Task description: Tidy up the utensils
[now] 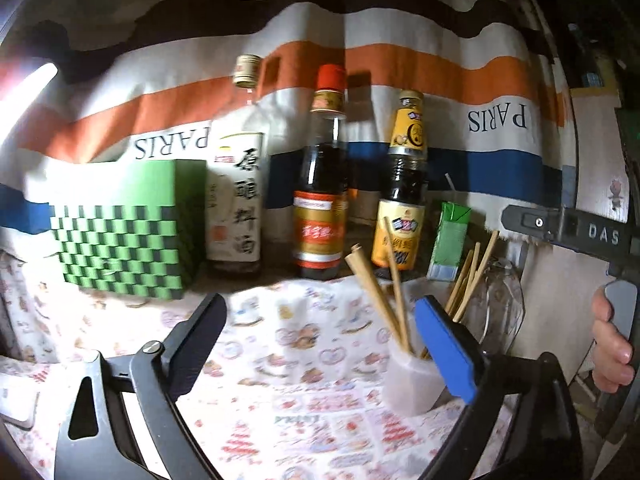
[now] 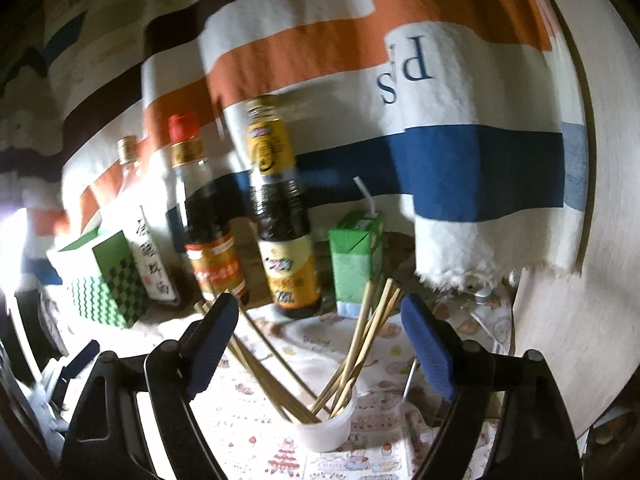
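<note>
Chopsticks [image 2: 362, 344] stand in a cup [image 2: 326, 426] on the tablecloth [image 1: 280, 360]. Behind it, left to right: box [image 1: 124, 228], three bottles [image 1: 320, 200], carton [image 1: 448, 240].

Wooden chopsticks [image 2: 352, 344] fanned in white cup [image 2: 326, 426]

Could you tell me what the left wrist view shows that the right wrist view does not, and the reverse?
Only the left wrist view shows the right gripper from outside, a hand on its handle, and clear glassware behind the cup.

Only the right wrist view shows the towel's frayed lower edge and the whole spread of chopsticks inside the cup.

Both show the white cup, three sauce bottles, the green checkered box, the green drink carton, and open, empty jaws.
</note>
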A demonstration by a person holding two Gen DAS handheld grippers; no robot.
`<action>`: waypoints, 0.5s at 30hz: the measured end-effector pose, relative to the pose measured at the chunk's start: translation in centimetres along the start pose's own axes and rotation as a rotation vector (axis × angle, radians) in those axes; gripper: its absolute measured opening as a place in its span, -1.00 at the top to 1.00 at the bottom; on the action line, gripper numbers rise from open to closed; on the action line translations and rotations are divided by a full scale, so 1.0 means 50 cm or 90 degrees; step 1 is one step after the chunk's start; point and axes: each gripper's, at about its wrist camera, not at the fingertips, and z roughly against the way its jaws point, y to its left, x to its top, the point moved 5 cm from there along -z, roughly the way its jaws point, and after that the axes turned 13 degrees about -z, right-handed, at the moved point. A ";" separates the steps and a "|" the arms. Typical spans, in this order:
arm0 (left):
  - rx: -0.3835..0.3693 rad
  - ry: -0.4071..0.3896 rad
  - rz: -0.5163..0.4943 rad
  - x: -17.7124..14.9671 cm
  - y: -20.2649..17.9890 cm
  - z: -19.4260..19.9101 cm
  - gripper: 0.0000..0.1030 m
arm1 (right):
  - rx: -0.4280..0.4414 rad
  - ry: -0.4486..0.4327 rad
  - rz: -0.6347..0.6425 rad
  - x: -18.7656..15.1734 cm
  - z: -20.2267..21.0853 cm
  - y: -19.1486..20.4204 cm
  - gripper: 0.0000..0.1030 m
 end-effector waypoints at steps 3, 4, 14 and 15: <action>0.002 0.013 -0.029 -0.030 0.019 0.015 -0.92 | 0.013 -0.012 0.004 -0.033 0.015 0.009 -0.82; 0.014 0.018 -0.040 -0.042 0.025 0.018 -0.92 | 0.016 -0.016 -0.003 -0.045 0.019 0.007 -0.96; 0.030 0.044 -0.014 -0.117 0.064 0.015 -0.95 | -0.019 -0.021 0.021 -0.179 -0.011 -0.026 -1.00; 0.033 0.046 -0.018 -0.123 0.063 0.012 -0.95 | -0.024 -0.024 0.029 -0.188 -0.012 -0.029 -1.00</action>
